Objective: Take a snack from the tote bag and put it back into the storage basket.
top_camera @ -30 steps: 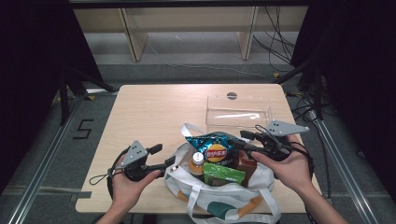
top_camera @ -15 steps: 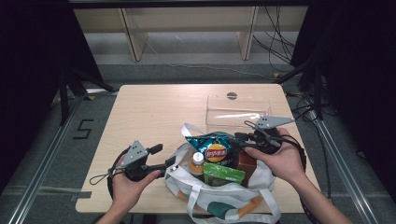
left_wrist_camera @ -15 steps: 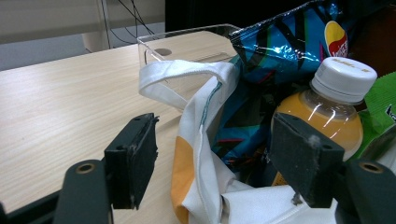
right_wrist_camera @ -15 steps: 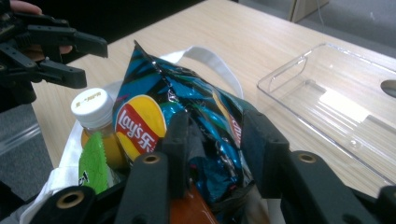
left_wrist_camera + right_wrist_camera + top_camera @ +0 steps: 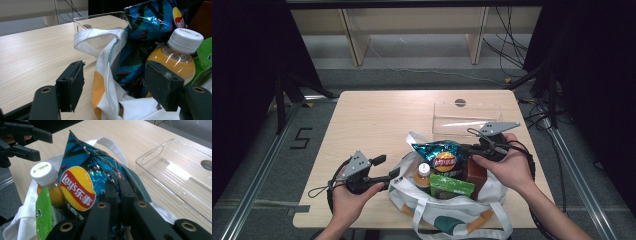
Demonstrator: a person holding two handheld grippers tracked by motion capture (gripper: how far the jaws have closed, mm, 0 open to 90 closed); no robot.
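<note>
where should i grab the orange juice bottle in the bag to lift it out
Grip the bottle at its white cap and neck, coming from straight above. It stands upright, hemmed in by the chip bag and green packet, so its sides are blocked.

We see two handheld grippers, each black-bodied, each topped by a grey three-cornered plate pierced with small holes. The left gripper (image 5: 388, 176) trails a black cable that loops beside the left hand (image 5: 346, 200); the right gripper (image 5: 465, 148) carries several thin black cables curling over the right hand (image 5: 507, 165). Up close, the jaws are matte black bars with brass-ringed screw holes, and the left pair ends in blocky, scuffed black pads (image 5: 71, 83). Both forearms are bare, with no sleeves.
</note>
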